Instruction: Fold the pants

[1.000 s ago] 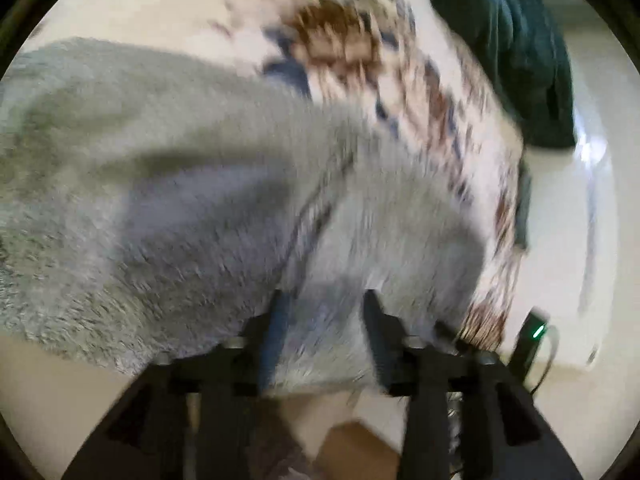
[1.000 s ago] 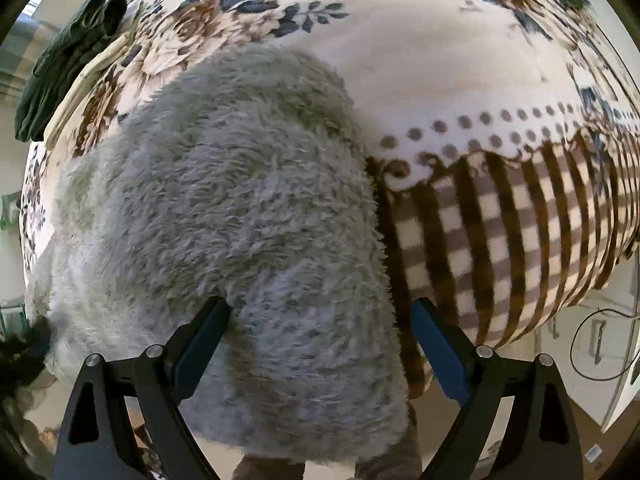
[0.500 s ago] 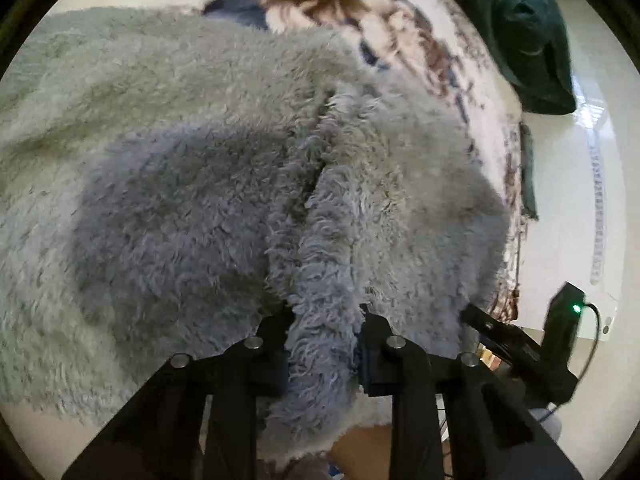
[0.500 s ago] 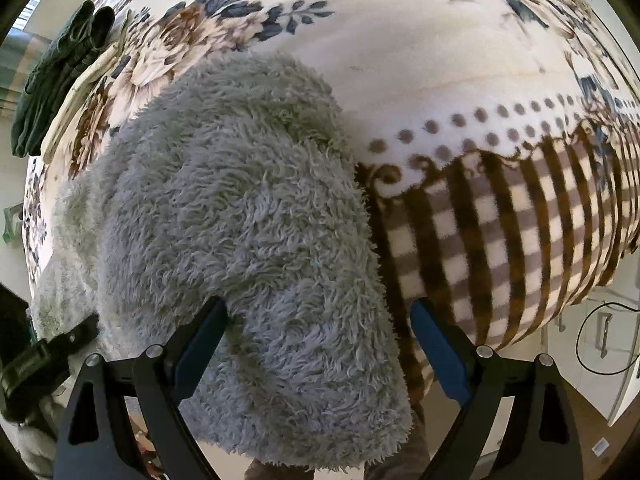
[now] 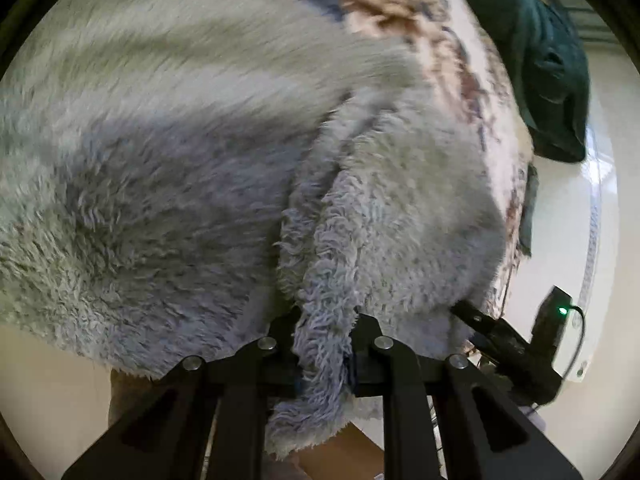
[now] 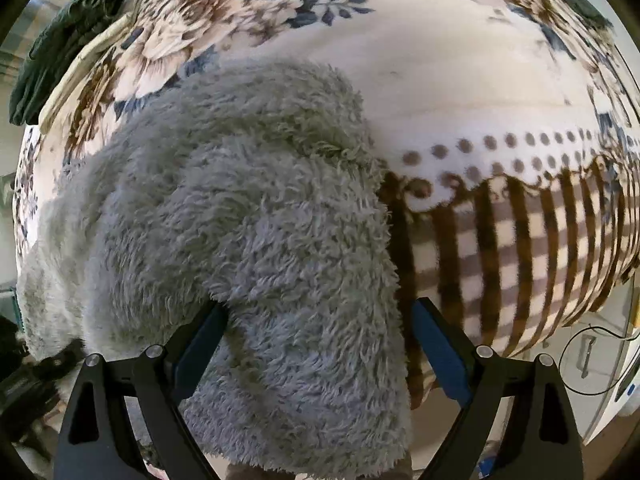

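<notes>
Fluffy grey fleece pants (image 5: pixel 180 168) lie on a floral blanket (image 5: pixel 400 4) and hang over its front edge. My left gripper (image 5: pixel 324 320) is shut on a bunched fold of the pants near the edge. In the right wrist view the pants (image 6: pixel 248 208) fill the lower left. My right gripper (image 6: pixel 316 320) is open, its blue-padded fingers (image 6: pixel 436 344) spread on both sides of a hanging end of the pants without pinching it.
The blanket (image 6: pixel 460 72) has a brown striped border (image 6: pixel 520 248) draped over the edge. A dark green garment (image 5: pixel 536 60) lies at the far right in the left view, and shows at the upper left in the right view (image 6: pixel 68 36). Pale floor below.
My left gripper went from open around the pants to shut on a fold of them, and is now moving. My right gripper stays open and has shifted only slightly.
</notes>
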